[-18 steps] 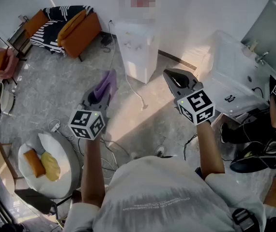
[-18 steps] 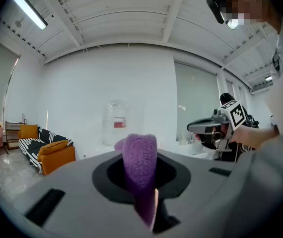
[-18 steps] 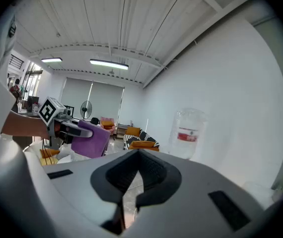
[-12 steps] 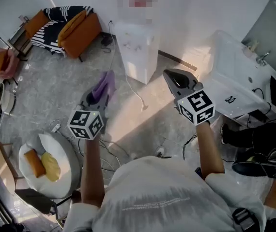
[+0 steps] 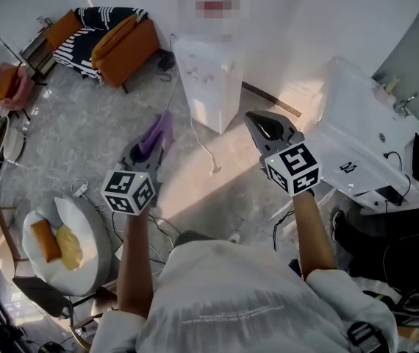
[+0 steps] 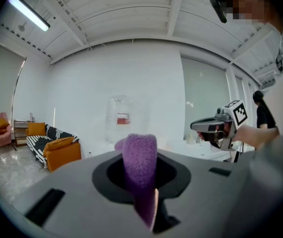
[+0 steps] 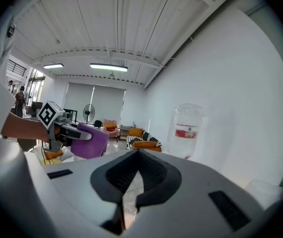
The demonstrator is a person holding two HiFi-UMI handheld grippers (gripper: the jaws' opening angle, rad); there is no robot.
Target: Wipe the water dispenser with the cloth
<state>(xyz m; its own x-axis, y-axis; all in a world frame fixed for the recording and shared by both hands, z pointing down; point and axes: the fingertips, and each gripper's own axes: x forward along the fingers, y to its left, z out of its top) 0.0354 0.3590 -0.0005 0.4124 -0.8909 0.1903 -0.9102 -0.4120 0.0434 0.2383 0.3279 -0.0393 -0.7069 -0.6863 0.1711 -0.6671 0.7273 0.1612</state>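
Left gripper (image 5: 149,151) is clamped on the purple cloth (image 5: 159,129). The cloth's long axis runs along the jaws, free end pointing forward at the water dispenser (image 5: 209,79), well short of it. Right gripper (image 5: 262,126) has its jaws together and empty, nearer the dispenser. Grey stone floor (image 5: 84,134), white wall (image 5: 305,20) behind the dispenser, orange sofa (image 5: 121,44) to its left.
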